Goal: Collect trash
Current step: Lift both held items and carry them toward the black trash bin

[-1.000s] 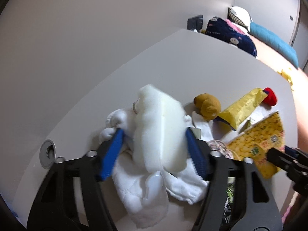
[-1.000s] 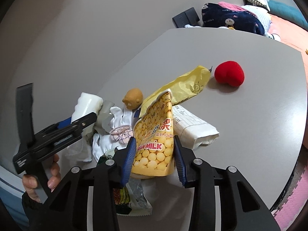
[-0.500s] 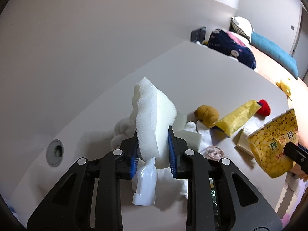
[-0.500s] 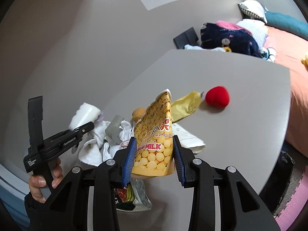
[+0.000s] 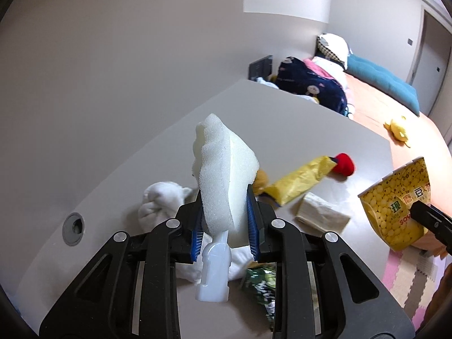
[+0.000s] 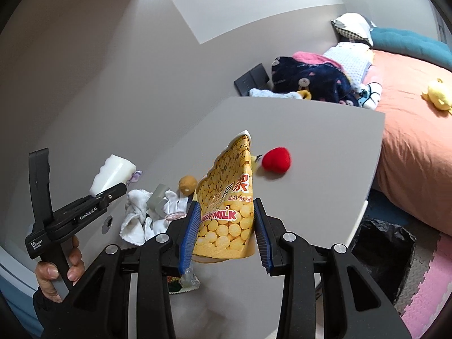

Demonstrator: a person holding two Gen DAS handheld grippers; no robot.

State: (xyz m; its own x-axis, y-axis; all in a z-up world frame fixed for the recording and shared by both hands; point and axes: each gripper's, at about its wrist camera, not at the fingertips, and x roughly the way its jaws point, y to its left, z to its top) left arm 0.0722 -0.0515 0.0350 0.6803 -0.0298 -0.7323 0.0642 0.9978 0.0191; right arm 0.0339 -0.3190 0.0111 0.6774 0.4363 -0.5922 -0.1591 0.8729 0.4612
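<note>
My left gripper (image 5: 224, 220) is shut on a white foam sponge (image 5: 223, 166) and holds it above the grey table (image 5: 310, 130). The sponge also shows in the right wrist view (image 6: 113, 173). My right gripper (image 6: 226, 234) is shut on a yellow snack bag (image 6: 226, 206) and holds it above the table's front edge; the bag also shows in the left wrist view (image 5: 395, 206). A black trash bag (image 6: 381, 248) stands on the floor at the right of the table.
On the table lie white socks (image 5: 161, 200), a white plastic bottle (image 5: 214, 265), a green wrapper (image 5: 262, 285), a yellow wrapper (image 5: 299, 180), a folded white packet (image 5: 319, 214), a red plush (image 6: 276, 159) and a brown plush (image 6: 188, 184). A bed (image 6: 418, 141) stands beyond.
My left gripper has shut on the sponge and lifted it off the socks. My right gripper has raised the snack bag and drawn back from the table.
</note>
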